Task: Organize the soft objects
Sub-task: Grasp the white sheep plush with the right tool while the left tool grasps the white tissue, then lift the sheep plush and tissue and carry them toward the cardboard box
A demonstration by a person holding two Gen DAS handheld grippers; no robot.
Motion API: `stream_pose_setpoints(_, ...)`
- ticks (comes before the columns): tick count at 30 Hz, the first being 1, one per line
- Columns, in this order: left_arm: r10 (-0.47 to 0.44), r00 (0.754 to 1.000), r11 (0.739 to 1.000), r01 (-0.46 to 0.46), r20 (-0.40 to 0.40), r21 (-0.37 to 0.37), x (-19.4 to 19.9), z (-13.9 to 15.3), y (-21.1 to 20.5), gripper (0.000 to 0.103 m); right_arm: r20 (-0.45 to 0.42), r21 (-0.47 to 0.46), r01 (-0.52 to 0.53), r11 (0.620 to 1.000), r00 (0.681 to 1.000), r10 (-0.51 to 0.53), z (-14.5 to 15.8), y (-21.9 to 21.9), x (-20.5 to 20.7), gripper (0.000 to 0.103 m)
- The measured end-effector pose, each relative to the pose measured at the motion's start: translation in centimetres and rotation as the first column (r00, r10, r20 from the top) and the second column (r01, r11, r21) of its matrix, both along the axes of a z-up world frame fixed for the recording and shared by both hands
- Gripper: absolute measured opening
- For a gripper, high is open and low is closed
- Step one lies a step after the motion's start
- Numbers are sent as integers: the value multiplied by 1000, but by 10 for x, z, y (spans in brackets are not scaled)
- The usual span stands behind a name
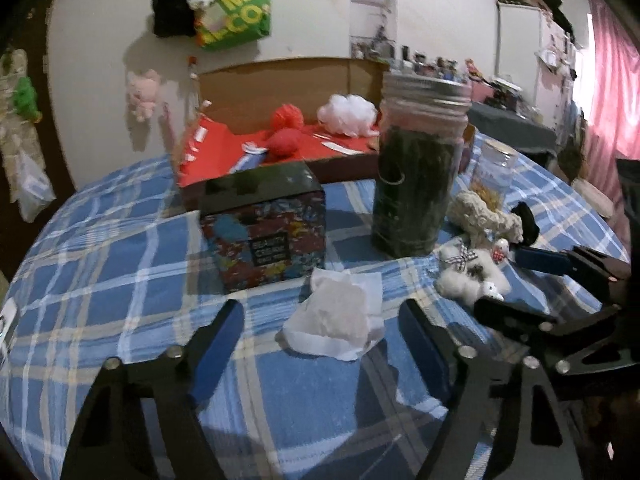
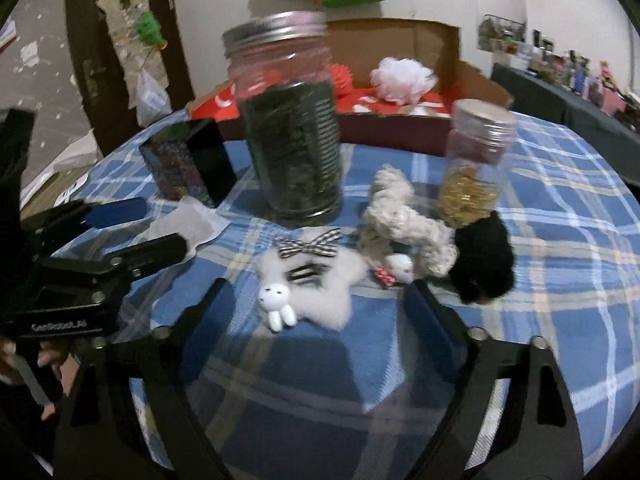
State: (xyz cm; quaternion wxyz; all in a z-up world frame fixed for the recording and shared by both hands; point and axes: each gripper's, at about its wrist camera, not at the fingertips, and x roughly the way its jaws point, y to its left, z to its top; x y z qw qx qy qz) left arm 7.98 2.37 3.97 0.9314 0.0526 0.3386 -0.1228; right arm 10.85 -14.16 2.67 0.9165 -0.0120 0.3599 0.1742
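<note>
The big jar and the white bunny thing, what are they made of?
The big jar looks like clear glass or plastic, shiny, with a dull silvery metal-looking screw lid. The white bunny thing looks like fluffy plush; its small bunny charm looks hard and glossy, maybe plastic.

Big jar [image 2: 290,120] at frame centre on tablecloth [image 2: 560,320]. Printed box [image 2: 188,160] left of big jar. Crumpled tissue [image 2: 188,226] before box, lower left of big jar. Small jar [image 2: 474,160] right of big jar. Open carton [image 2: 420,80] behind both jars; pouf [image 2: 402,74] inside carton. Fluffy scrunchie [image 2: 316,288] before big jar, bow [image 2: 310,245] at its upper edge. Knitted scrunchie [image 2: 400,216] right of it, before small jar. Dark scrunchie [image 2: 482,260] touching knitted scrunchie, further right.
</note>
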Motion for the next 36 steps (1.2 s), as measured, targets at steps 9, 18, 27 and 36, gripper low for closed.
stream_pose_setpoints(9,-113,991,994,112,-74,-17,13,-10,-8,25,19,-49,-61,997,998,62,-1,12,1,41)
stream_pose_setpoints(18,-147,988,988,144,-54,-57,2,1,-16,23,63,10,-85,996,995,84,19,-2,-12,38)
stream_pose_setpoints(27,-167,986,982,165,-11,-92,3,16,-28,23,79,10,-82,997,994,81,34,-12,-9,38)
stream_pose_setpoints(36,-179,984,978,177,-9,-107,2,19,-33,23,69,17,-81,997,994,80,33,-17,-7,38)
